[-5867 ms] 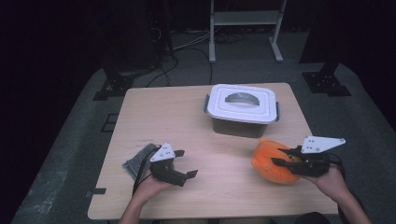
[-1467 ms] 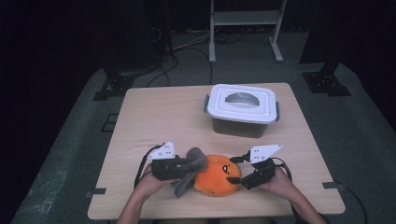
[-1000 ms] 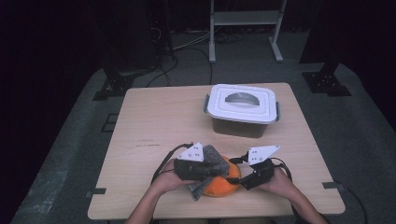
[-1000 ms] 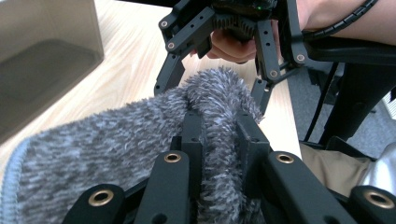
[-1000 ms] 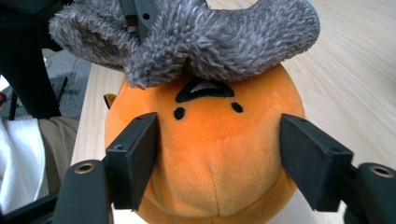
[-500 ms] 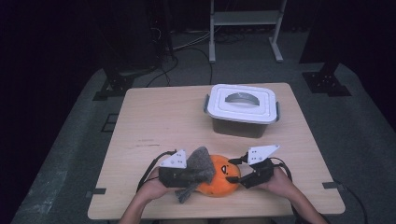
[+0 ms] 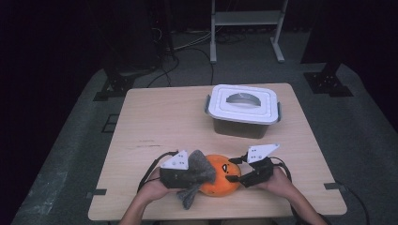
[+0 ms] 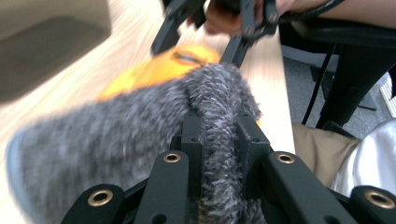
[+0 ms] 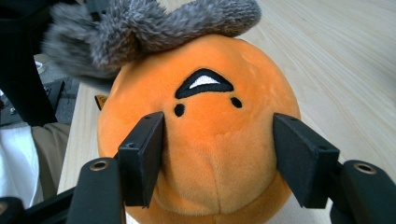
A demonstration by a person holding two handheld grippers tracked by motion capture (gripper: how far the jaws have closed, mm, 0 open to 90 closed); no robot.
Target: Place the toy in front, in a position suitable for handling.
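Wiping looks like the job in hand, and the pale wooden surface (image 7: 159,122) carries all of it, with the work going on at my near edge. Well apart from that, toward the far right, stands a lidded box (image 7: 243,109), its white lid clipped down with the handle lying flat in its recess; what is inside I cannot tell, since the lid hides it. Next in size is the orange plush ball (image 7: 219,175) with a stitched face, resting on the surface between my two hands. My right tongs (image 9: 217,154) bracket its lower front, and their jaws have just been closing in around the ball; the left pad (image 9: 142,156) lies against the plush, while on the right I cannot tell if there is contact, so I judge this a light steadying hold to stop the toy rolling. My left tongs (image 8: 219,140) are clamped tight on a fold of a fuzzy grey cloth (image 7: 197,172), which drapes over the top and left side of the ball, touching it, placed that way so I can rub the plush while the other hand braces it.
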